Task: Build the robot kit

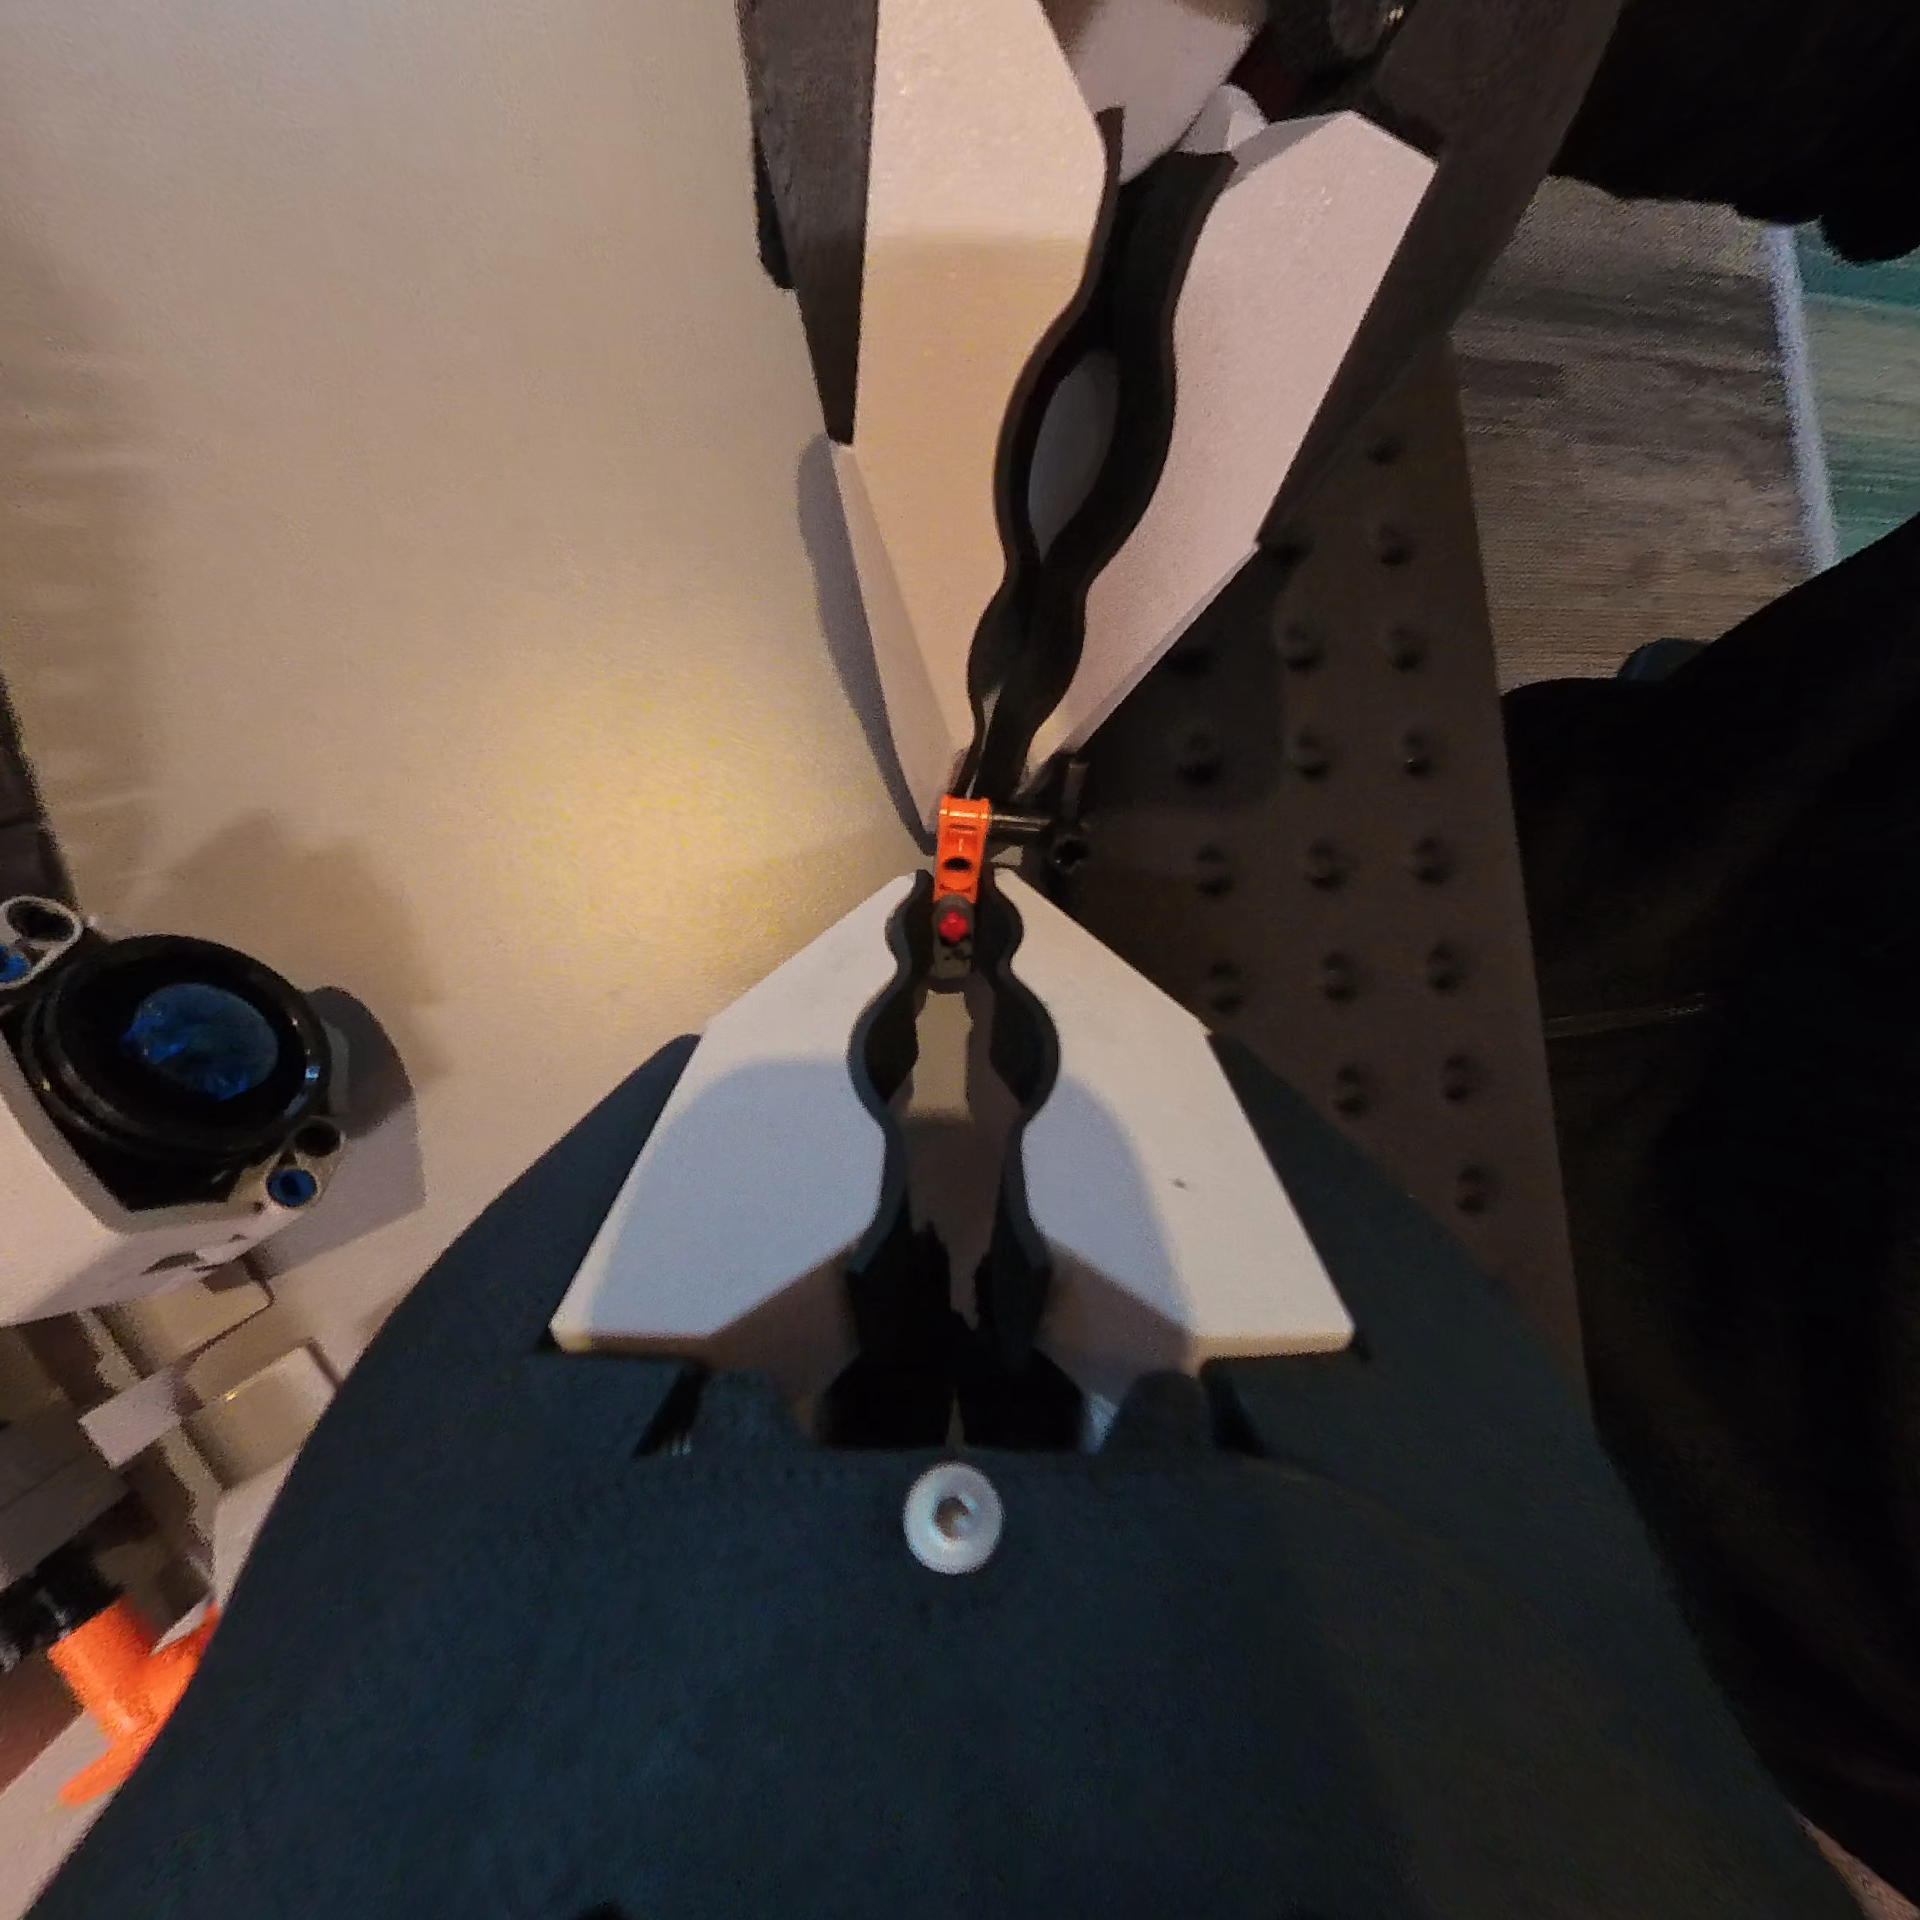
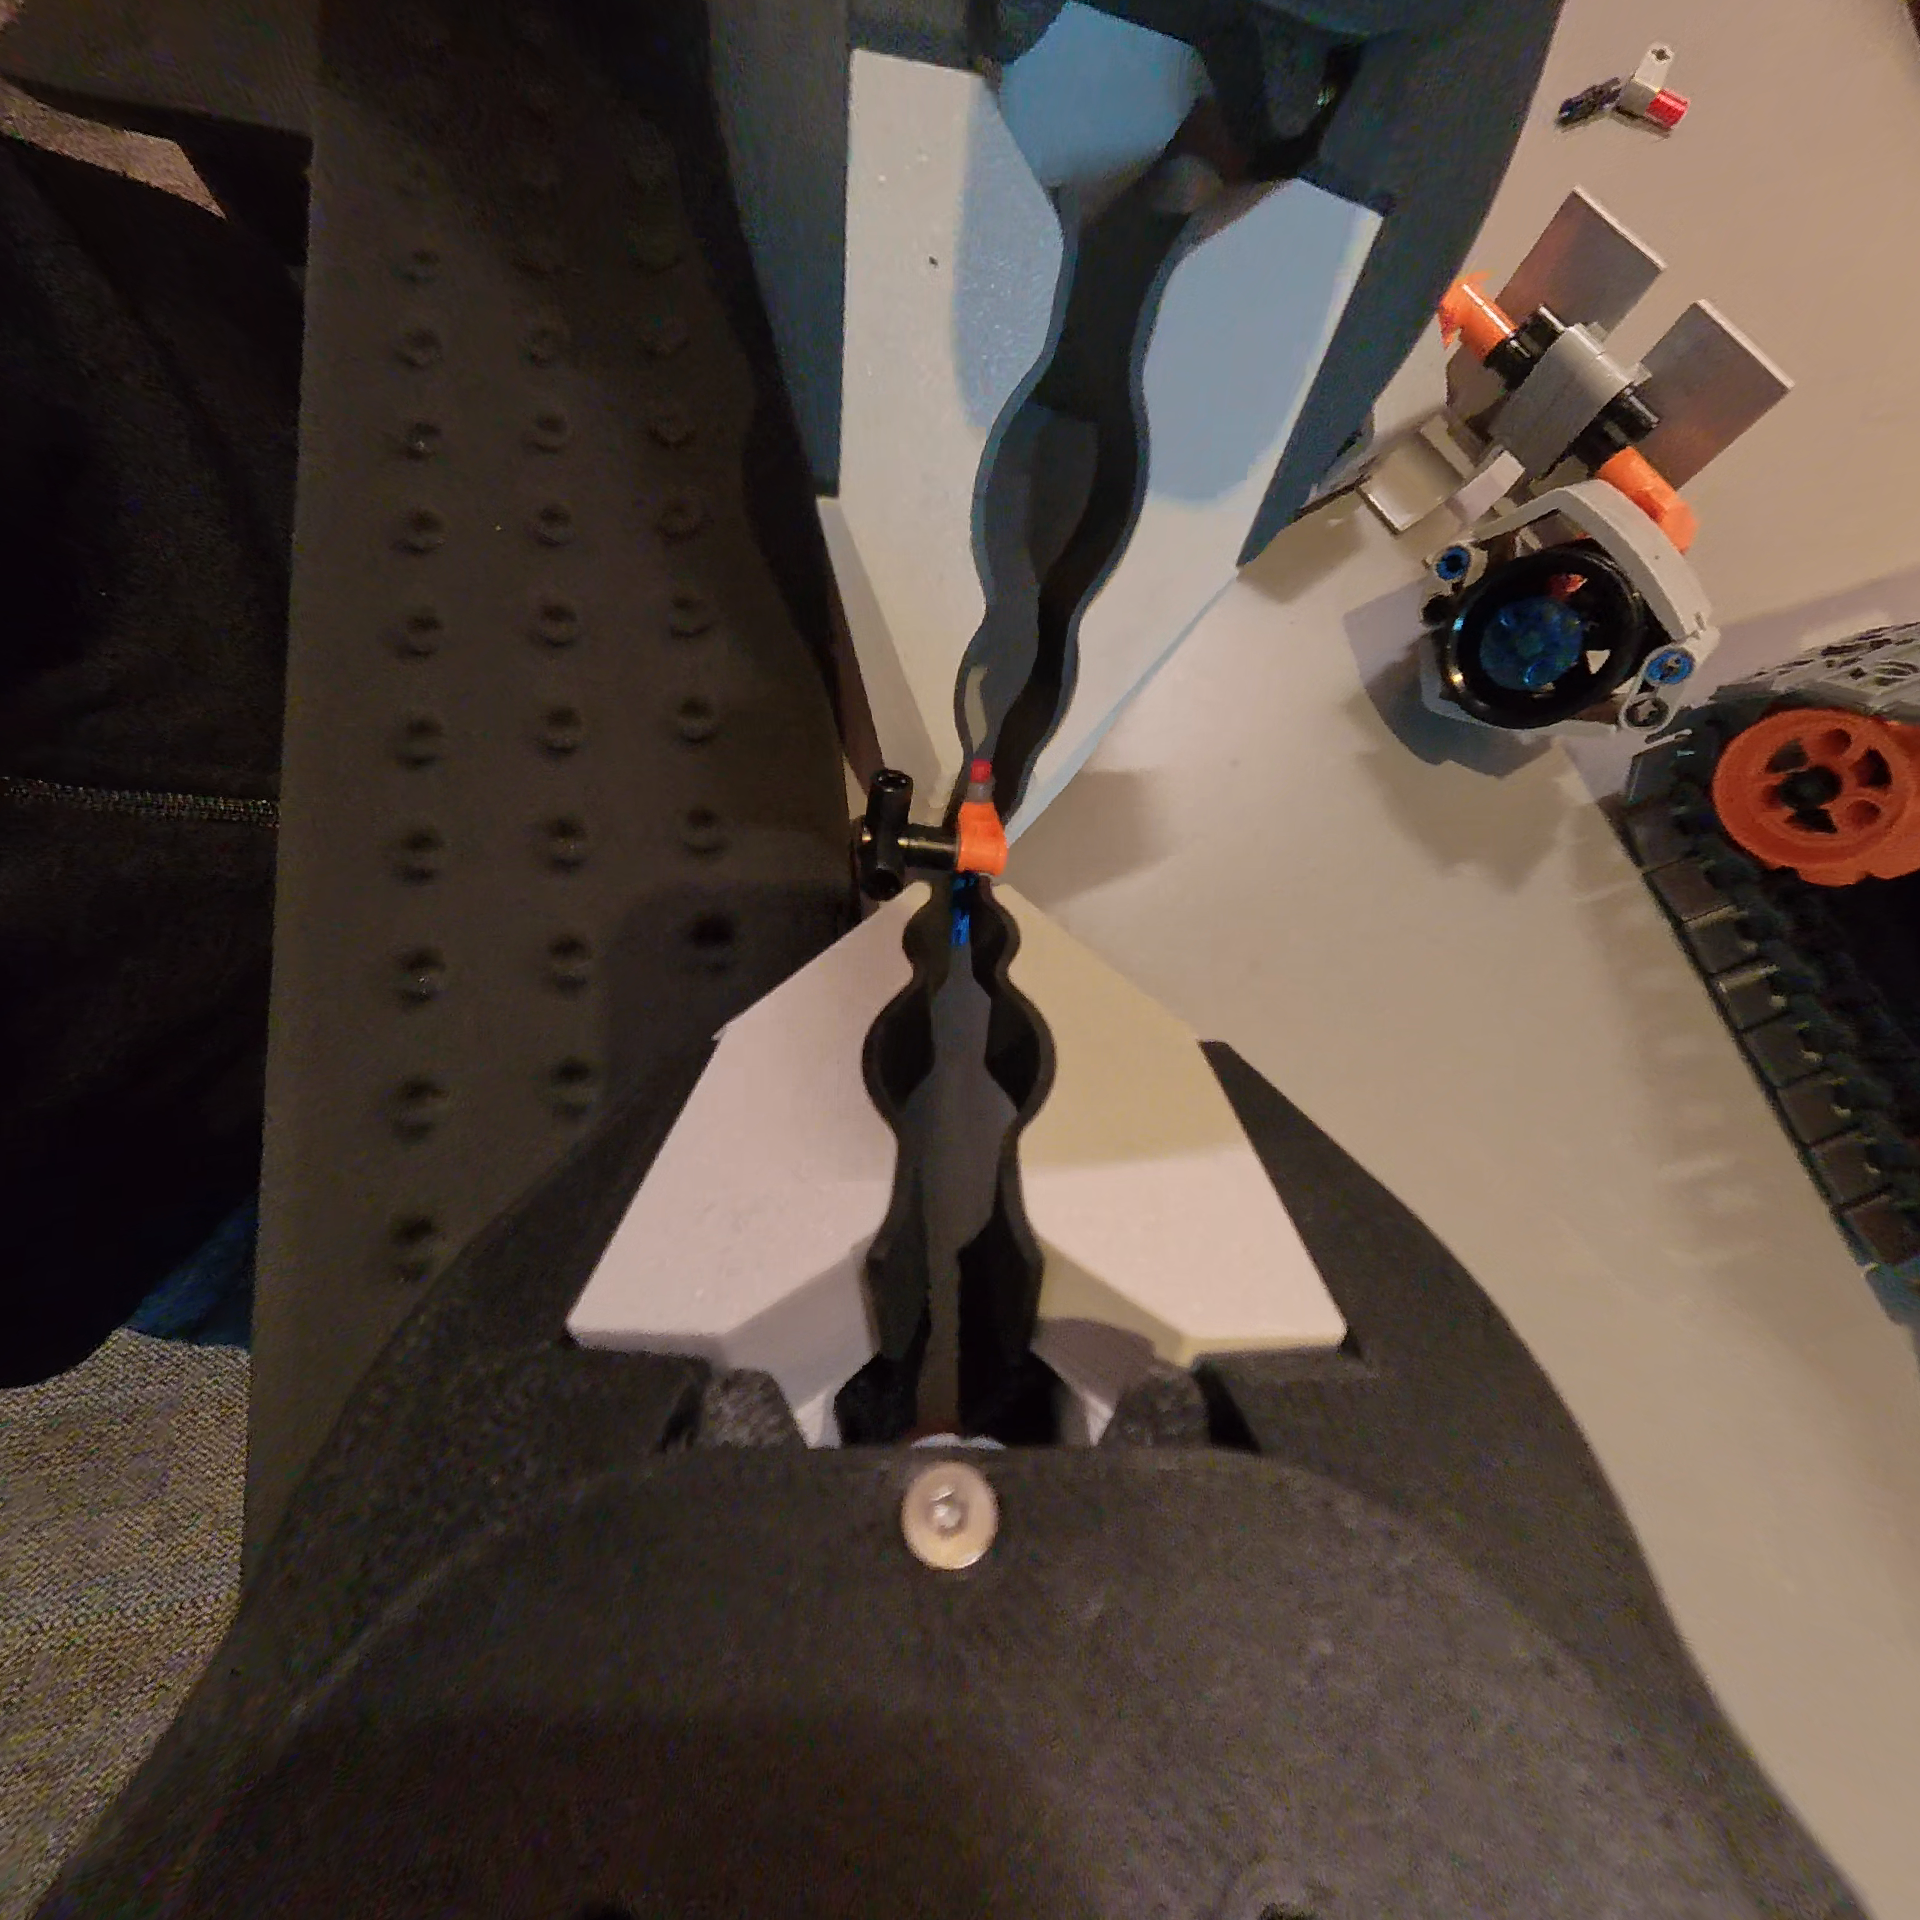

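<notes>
in the left wrist view, a grey and black toy-brick assembly (image 1: 166,1101) with a round black ring and a blue translucent centre sat far left on the cream table (image 1: 468,520), with an orange piece (image 1: 120,1683) showing below it near the frame edge. moving right to the middle, the left gripper (image 1: 954,914) had its jaws closed almost together, pinching a small grey piece with a red pin (image 1: 952,928) at its tips. touching that, just beyond the tips, was the orange connector (image 1: 958,847), with a short black axle piece (image 1: 1044,826) sticking out to its right. the right gripper (image 1: 997,769) came down from the top of the frame, tip to tip with the left one, its jaws also drawn nearly together at the connector. right of both lay a dark perforated board (image 1: 1351,831), and past it dark cloth. in the right wrist view, the same board (image 2: 540,675) filled the left side, the black axle piece (image 2: 899,836) pointed toward it, and the orange connector (image 2: 979,836) sat in the centre between the two tools. the right gripper (image 2: 961,904) was closed on a thin blue pin (image 2: 961,909) that met the connector. the left gripper (image 2: 982,774) reached in from above. farther right on the table (image 2: 1299,1039) stood the brick assembly (image 2: 1558,582), and a tracked piece with an orange wheel (image 2: 1818,800) at the edge.
</notes>
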Action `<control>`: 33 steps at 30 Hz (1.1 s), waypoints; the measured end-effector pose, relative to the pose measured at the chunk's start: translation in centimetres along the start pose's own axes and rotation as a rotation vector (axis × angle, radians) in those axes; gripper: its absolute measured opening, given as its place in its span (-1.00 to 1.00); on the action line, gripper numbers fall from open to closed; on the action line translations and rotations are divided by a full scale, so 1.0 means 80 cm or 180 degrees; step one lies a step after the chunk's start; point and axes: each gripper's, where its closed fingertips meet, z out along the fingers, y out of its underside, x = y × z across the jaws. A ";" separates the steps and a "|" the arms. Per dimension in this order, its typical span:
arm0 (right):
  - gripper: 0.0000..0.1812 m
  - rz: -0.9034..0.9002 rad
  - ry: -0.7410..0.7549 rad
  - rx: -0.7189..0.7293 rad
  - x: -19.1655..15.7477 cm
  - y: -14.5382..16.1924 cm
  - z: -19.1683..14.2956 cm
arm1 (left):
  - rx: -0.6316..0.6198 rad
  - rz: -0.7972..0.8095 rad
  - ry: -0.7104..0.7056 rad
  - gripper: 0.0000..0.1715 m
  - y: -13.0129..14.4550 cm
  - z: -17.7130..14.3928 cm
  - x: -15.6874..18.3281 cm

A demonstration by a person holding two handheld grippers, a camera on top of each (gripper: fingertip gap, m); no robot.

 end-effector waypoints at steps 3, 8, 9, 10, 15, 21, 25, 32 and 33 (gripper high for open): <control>-0.98 0.0072 -0.0028 0.0032 0.002 -0.001 -0.001 | -0.0019 0.0055 -0.0098 -0.92 -0.001 0.000 -0.002; -0.98 0.0122 -0.0023 0.0037 0.004 -0.001 0.000 | 0.0068 0.0151 -0.0202 -0.89 -0.002 -0.001 -0.004; -0.98 0.0123 -0.0019 0.0031 0.005 0.000 0.000 | 0.0095 0.0151 -0.0212 -0.84 -0.002 -0.001 -0.003; -0.98 0.0122 -0.0019 0.0031 0.005 0.000 0.000 | 0.0109 0.0174 -0.0229 -0.84 -0.002 -0.002 -0.003; -0.98 0.0135 -0.0030 0.0034 0.005 0.000 0.000 | 0.0272 0.0211 -0.0316 -0.88 -0.011 -0.010 -0.005; -0.97 0.0224 -0.0051 0.0077 0.008 -0.002 -0.001 | 0.0294 0.0214 -0.0326 -0.92 -0.011 -0.009 -0.007; -0.94 0.0330 -0.0024 0.0368 0.014 -0.015 -0.013 | 0.0580 -0.0052 -0.0134 -0.92 -0.019 -0.019 -0.008; -0.88 0.0433 0.0151 0.0726 0.027 -0.026 -0.035 | 0.1103 -0.0372 0.0141 -0.93 -0.039 -0.040 -0.013; -0.88 0.0445 0.0159 0.0771 0.028 -0.027 -0.037 | 0.1166 -0.0411 0.0191 -0.93 -0.042 -0.043 -0.013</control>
